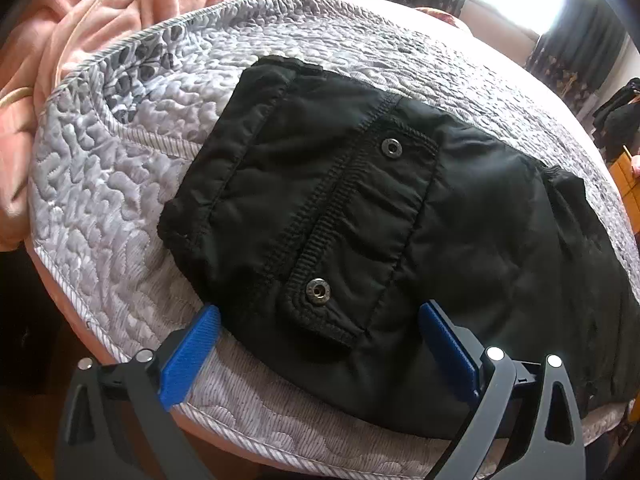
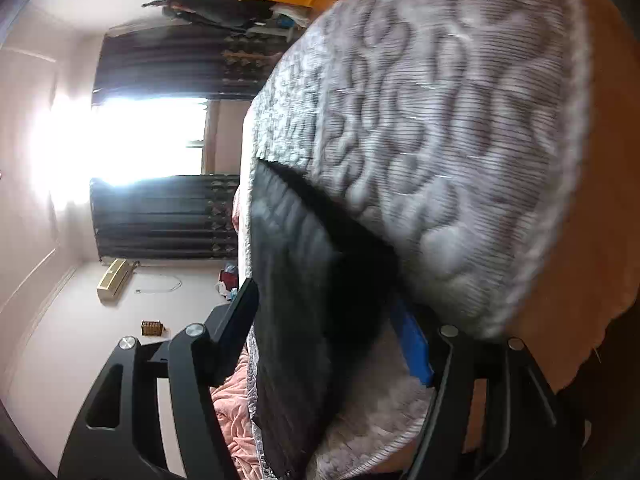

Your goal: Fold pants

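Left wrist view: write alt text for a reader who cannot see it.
Black pants, folded into a compact bundle with two metal snaps showing, lie on a grey quilted bed cover. The left gripper hangs open over their near edge, blue pads wide apart. A pink blanket lies crumpled behind.

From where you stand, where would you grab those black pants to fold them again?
Probably the near edge of the black pants, coming in low from the bed's front side: the bundle lies flat on the grey quilt, and that edge sits between the left hand-held gripper fingers.
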Tool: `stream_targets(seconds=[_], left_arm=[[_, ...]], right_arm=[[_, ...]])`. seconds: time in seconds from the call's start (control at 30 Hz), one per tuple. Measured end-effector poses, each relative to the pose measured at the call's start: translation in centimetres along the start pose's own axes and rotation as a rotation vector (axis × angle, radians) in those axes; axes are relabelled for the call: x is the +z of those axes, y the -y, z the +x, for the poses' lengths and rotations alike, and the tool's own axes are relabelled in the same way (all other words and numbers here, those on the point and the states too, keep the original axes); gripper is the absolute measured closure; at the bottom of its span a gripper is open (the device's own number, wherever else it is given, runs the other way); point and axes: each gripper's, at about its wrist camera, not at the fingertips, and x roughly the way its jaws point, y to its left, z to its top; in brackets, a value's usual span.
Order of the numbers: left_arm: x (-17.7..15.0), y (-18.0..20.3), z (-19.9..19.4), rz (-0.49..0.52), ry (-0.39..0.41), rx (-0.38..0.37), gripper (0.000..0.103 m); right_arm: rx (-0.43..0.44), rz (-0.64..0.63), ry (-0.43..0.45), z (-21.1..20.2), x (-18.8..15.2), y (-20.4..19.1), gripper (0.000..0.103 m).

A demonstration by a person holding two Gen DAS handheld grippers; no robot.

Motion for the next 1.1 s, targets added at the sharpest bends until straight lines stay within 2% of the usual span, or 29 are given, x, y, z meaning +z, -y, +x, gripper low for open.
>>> stream_targets(seconds=[0.07,0.1,0.13,0.2,0.37,0.47,0.6,0.63,0.7,0.77,0.9,1.1], left_arm=[[0.0,0.1,0.0,0.003,-0.004,0.006,0.004],[0.0,0.1,0.1,0.003,-0.005,0.008,0.004],[0.1,0.1,0.2,0.002,-0.008,0.010,0.004],[0.2,0.0,0.4,0.000,-0.010,0.012,0.004],[0.3,-0.2,0.3,-0.018,0.000,0.007,0.004],[0.2,-0.1,0.3,-0.016,-0.005,0.009,0.004],[0.1,-0.1,0.3,-0.019,-0.004,0.009,0.004],[0.1,-0.1,0.4,-0.019,-0.005,0.011,0.004],[0.2,0.0,0.4,-0.015,-0.007,0.017,0.004],[0.2,0.0,0.4,-0.012,-0.005,0.017,0.004],[0.1,-0.4,0.4,-0.031,-0.008,0.011,0.003],[-0.4,-1.1,0.4,-0.062,-0.011,-0.008,0.003]], right_arm=[[0.022,-0.028,0.005,0.2,0.1,-0.4,0.032],[0.016,-0.028,0.004,0.6,0.1,0.0,0.041],[0.006,-0.026,0.010,0.7,0.1,0.3,0.042],[0.046,-0.032,0.015,0.4,-0.1,0.0,0.035],[0.166,-0.043,0.017,-0.2,0.4,-0.6,0.036],[0.118,-0.022,0.000,1.1,0.7,0.8,0.067],[0.113,-0.040,0.006,1.1,0.6,-0.3,0.063],[0.109,-0.045,0.008,1.1,0.6,-0.7,0.064],[0.107,-0.059,0.009,0.9,0.7,-1.7,0.075],[0.091,-0.086,0.009,0.9,0.8,-3.1,0.078],[0.028,-0.178,0.018,0.5,0.3,-7.3,0.081],[-0.046,-0.363,0.025,-0.4,-2.5,-14.2,0.082]])
